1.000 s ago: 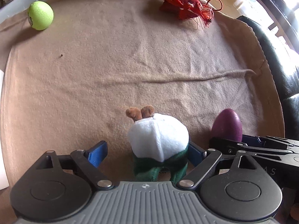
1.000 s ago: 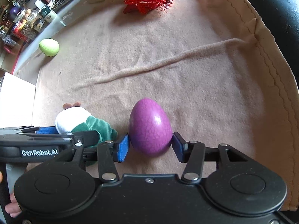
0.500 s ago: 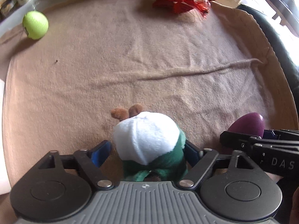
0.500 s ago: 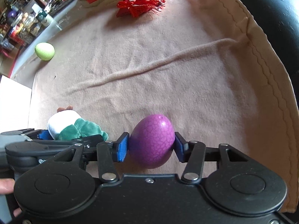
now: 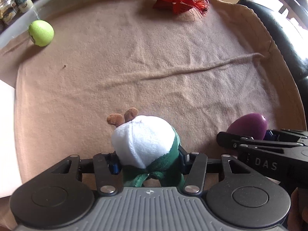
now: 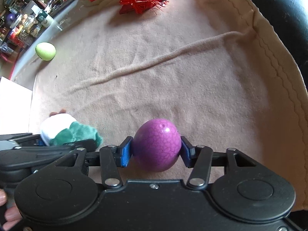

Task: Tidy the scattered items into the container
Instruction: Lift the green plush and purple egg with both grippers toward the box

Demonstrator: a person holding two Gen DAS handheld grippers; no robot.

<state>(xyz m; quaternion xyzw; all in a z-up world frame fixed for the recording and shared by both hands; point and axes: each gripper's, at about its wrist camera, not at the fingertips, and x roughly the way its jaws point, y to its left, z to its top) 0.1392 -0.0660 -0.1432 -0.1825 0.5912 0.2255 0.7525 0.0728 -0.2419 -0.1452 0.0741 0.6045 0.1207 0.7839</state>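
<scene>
Left gripper (image 5: 148, 163) jaws just closed, pinching plush toy (image 5: 144, 140); right gripper (image 6: 156, 152) beside it clamps purple egg (image 6: 156, 147).

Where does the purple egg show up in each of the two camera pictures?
Left wrist view: the purple egg peeks out at the right edge, behind the black right gripper.
Right wrist view: it sits low and central, pinched between that gripper's blue pads.
Shared landmark: the green egg, far left on the tan cloth in both.
</scene>
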